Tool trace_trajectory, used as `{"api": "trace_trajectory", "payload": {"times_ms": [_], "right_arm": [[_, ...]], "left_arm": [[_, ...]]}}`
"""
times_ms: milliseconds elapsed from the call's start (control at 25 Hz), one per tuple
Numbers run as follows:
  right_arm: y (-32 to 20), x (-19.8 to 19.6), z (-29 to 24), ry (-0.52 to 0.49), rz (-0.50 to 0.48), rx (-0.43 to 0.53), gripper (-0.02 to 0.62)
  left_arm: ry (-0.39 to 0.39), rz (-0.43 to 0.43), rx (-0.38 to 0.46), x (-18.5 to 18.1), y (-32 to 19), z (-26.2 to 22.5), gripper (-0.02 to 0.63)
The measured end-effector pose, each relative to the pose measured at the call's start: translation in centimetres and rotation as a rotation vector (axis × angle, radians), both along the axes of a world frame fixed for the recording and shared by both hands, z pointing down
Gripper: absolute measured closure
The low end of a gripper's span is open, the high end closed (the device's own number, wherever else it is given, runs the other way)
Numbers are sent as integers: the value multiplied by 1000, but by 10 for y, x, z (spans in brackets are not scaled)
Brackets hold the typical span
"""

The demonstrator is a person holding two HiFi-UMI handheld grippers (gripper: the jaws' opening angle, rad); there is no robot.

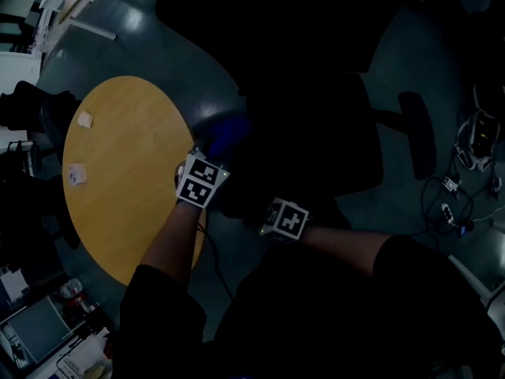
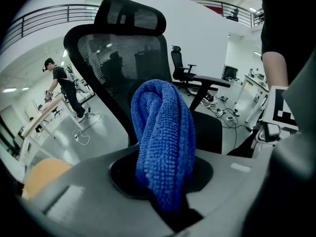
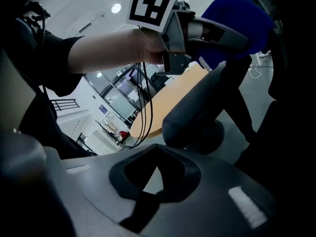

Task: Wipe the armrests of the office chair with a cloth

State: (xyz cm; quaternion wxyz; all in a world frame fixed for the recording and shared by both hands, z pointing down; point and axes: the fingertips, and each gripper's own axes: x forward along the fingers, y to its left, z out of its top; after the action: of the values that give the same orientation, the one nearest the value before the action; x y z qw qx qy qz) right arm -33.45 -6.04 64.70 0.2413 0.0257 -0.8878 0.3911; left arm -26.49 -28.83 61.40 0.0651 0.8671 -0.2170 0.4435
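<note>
Holding the cloth [image 2: 163, 137] bunched in the left tool [image 2: 170, 209], jaws pinching it, just above the left armrest [image 3: 197, 115] of the office chair [image 2: 123, 48], beside the tabletop [image 1: 118, 172]. Right tool [image 3: 145, 204] is pressed together with nothing in it. We can't confirm cloth-to-pad contact, so we judge wiping is at its start. The right armrest [image 1: 418, 133] is well apart, left to do.
</note>
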Motion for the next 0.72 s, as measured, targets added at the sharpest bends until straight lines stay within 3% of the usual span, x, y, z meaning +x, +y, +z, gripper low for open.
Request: {"api": "trace_trajectory", "payload": {"times_ms": [240, 720], "right_arm": [[0, -2, -1, -13, 43, -26, 591], [-9, 2, 1, -4, 155, -34, 592]], "left_arm": [[-19, 53, -4, -4, 34, 3, 495], [-17, 67, -43, -18, 95, 2, 495]]}}
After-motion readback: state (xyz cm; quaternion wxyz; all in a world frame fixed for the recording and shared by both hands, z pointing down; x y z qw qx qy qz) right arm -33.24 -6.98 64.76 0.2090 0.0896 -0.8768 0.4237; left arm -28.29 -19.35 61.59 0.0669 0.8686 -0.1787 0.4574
